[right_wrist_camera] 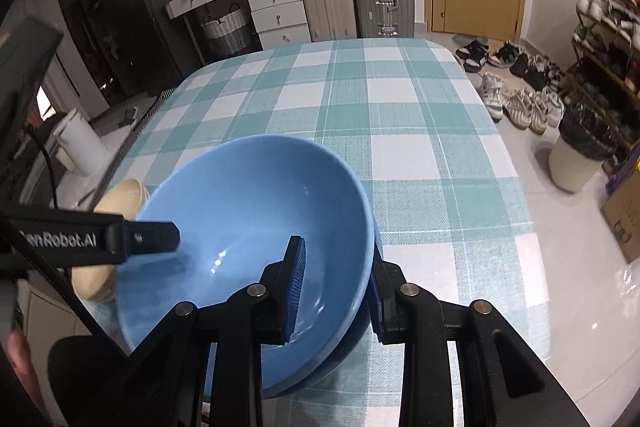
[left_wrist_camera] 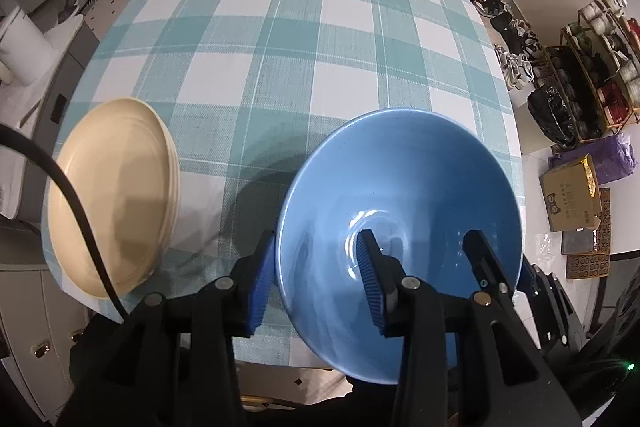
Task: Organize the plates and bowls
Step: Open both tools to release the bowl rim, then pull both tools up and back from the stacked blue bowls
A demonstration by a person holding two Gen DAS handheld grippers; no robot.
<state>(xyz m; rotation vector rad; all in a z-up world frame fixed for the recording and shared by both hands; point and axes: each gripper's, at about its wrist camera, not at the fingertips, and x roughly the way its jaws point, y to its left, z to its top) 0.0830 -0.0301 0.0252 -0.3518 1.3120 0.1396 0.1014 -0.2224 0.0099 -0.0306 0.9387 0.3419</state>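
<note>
The blue bowl (left_wrist_camera: 400, 227) sits low in the frame, near the table (left_wrist_camera: 280, 27) edge. The left tongs (left_wrist_camera: 316, 279) straddle its rim, let go. The right tongs (right_wrist_camera: 336, 291) pinch the rim. A slip could tip it off

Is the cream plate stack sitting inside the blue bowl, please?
No, the cream plate stack rests on the tablecloth beside the blue bowl.

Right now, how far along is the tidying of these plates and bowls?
Done: cream plates stacked at the table edge; one blue bowl nested in a second bowl. In hand: right jaws seem clamped on the bowl rim, left jaws straddle it loosely. Left: apparently only letting go.
</note>
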